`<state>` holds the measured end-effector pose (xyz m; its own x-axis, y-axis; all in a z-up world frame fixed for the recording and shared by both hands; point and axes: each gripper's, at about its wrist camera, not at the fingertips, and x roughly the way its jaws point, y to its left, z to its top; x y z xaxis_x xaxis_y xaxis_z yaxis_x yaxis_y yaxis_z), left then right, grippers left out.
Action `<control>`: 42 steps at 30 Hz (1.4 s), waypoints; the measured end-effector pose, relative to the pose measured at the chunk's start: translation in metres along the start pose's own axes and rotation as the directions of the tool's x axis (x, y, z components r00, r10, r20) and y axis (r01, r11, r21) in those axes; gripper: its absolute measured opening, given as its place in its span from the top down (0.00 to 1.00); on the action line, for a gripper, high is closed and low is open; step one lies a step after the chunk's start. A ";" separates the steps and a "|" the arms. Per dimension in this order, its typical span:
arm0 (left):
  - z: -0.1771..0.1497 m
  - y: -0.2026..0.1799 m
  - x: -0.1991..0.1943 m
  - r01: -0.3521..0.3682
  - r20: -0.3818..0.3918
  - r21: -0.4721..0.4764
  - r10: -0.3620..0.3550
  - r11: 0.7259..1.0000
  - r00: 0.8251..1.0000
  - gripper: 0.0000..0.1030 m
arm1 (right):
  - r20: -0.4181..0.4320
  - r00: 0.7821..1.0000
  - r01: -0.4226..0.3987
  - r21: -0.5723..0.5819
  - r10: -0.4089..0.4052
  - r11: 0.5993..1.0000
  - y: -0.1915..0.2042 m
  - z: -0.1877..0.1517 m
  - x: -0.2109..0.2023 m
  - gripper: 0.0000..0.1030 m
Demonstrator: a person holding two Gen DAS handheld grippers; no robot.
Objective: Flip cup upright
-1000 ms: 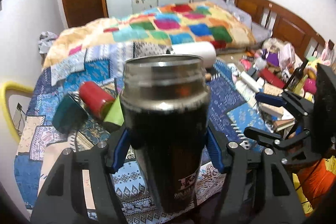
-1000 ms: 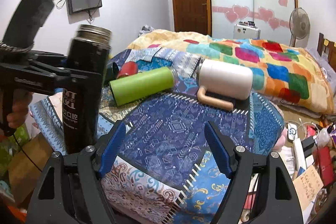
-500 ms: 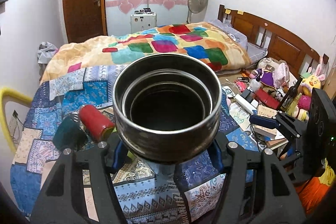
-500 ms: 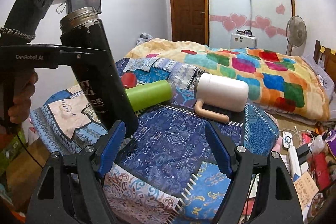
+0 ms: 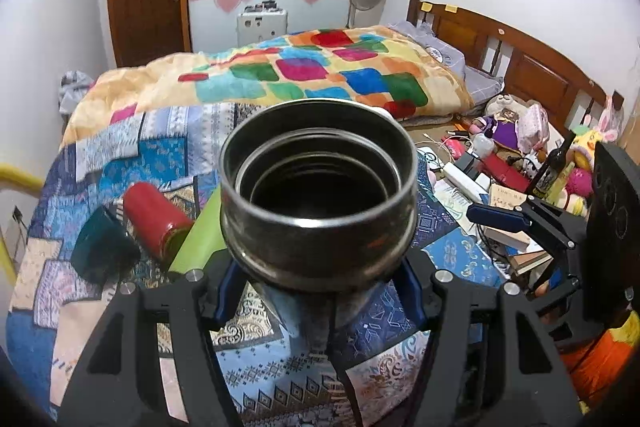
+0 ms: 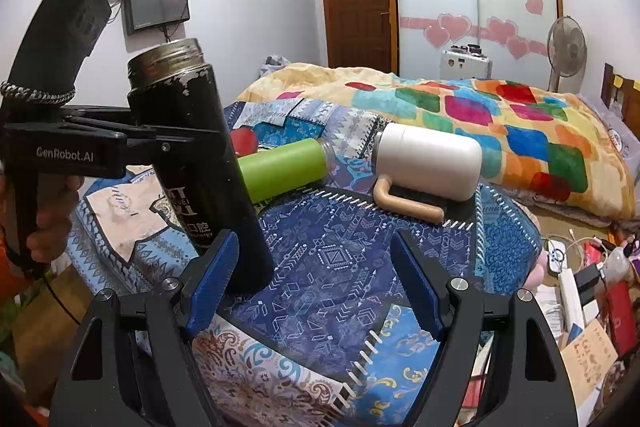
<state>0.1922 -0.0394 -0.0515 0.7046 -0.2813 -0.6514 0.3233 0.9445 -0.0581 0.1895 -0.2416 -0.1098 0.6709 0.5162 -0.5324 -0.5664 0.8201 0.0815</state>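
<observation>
1. Our left gripper (image 5: 316, 291) fingers pinch the black thermos cup (image 6: 200, 167) at mid-body, their blue pads pressed on either side of it at lower centre of the left wrist view.
2. Our right gripper (image 6: 316, 283) fingers stand wide apart with nothing between them, low in the right wrist view.
3. We see the cup mouth-up, tilted, its base touching the patterned blue cloth (image 6: 340, 267), left of centre in the right wrist view.
4. We see a green bottle (image 6: 284, 167) and a white handled flask (image 6: 428, 159) lying on their sides mid-frame.
5. We see a red bottle (image 5: 154, 215) lying at left in the left wrist view.
</observation>
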 end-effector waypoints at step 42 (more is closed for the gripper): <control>-0.093 -0.047 -0.238 -0.250 0.478 -0.142 0.288 0.958 0.830 0.06 | 0.389 0.915 0.085 0.083 -0.111 0.993 0.097 0.007 -0.176 0.16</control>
<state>-0.0493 -0.0012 0.0360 0.9796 -0.0430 -0.1963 0.0438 0.9990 -0.0002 0.0195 -0.2509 -0.0021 0.8625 0.4772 -0.1684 -0.4656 0.8787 0.1056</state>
